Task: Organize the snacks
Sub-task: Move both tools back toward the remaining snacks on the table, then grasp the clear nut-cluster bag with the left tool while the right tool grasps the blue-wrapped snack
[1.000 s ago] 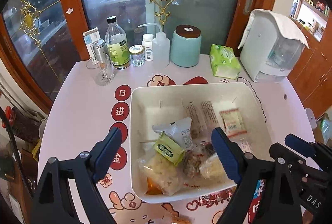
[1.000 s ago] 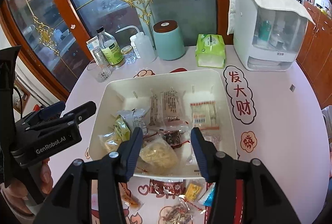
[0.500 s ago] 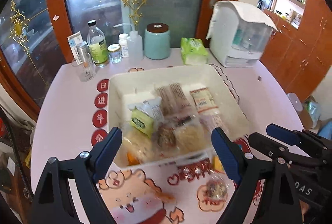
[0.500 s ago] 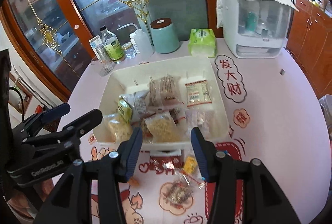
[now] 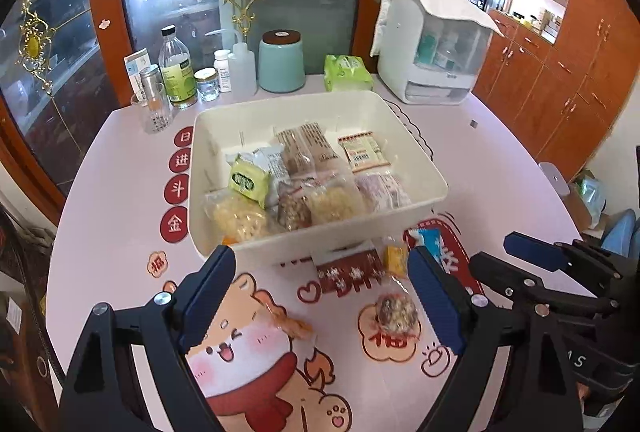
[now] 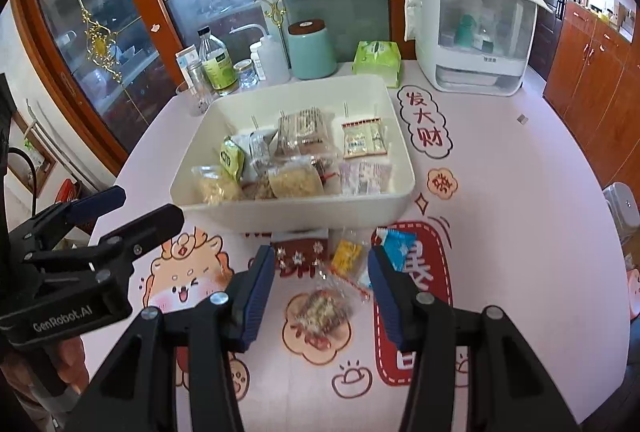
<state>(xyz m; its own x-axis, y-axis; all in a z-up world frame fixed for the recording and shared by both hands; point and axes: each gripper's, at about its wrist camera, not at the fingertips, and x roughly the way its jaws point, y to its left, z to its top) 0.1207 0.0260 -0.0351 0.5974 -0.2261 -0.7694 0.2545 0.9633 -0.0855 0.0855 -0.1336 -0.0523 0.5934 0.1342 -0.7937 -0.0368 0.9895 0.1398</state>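
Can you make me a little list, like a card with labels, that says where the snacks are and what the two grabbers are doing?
bin: white bin on the table, holding many packets
loose snacks: brown packet, yellow packet, blue packet, clear nut snack, orange snack, all on the table in front of the bin
left gripper: open, empty, above the loose snacks
right gripper: open, empty, fingers either side of the nut snack in its view
back of table: bottles, teal jar, green tissue pack
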